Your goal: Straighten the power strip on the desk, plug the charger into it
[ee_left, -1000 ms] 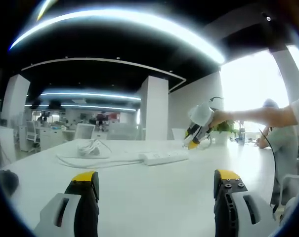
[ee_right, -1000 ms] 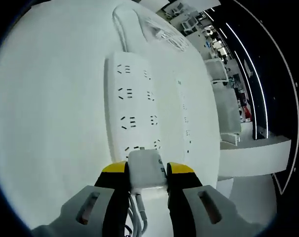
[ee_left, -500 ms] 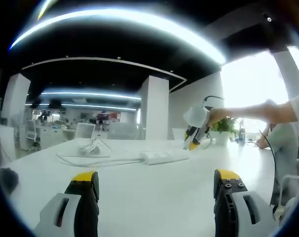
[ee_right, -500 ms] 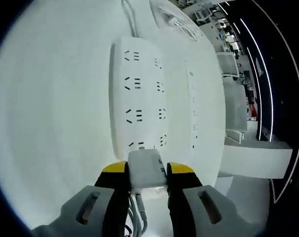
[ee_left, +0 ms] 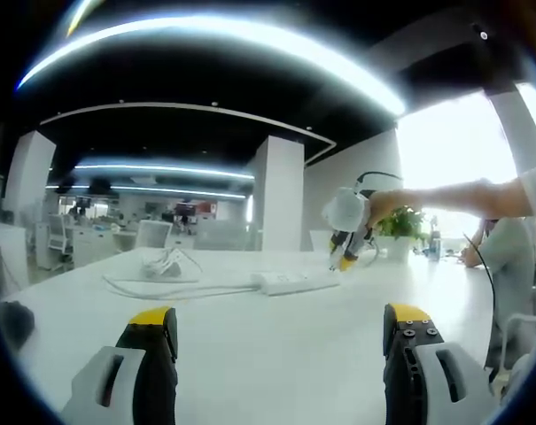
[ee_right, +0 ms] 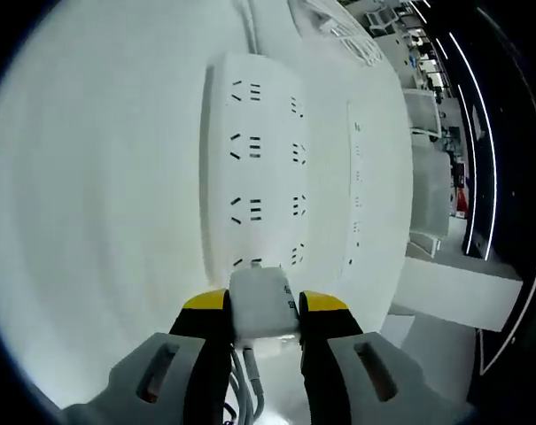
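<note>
**Lining the charger up over the nearest socket**

I am holding the charger clamped between the jaws of the right gripper, its white body squeezed from both sides and its cable trailing back between them. I am hovering it over the near end of the power strip, which is lying flat on the white surface and running straight away from my jaws, its rows of sockets in clear sight. The nearest socket is sitting just past the charger's front edge, partly hidden by it; whether the prongs are touching the strip I cannot tell.

To do this step well, I am judging that I should keep the charger square to that socket, bring the prongs over the slots before pressing, and push straight down along the prongs without twisting. The strip is looking light and unanchored, so a slanted push could skate it sideways.

My left gripper is idling low over the surface, jaws apart and holding nothing. From there I am seeing the strip well ahead, with the right gripper poised at its end and a loose coil of cable lying beyond it. Bracing the strip with this free gripper might help
</note>
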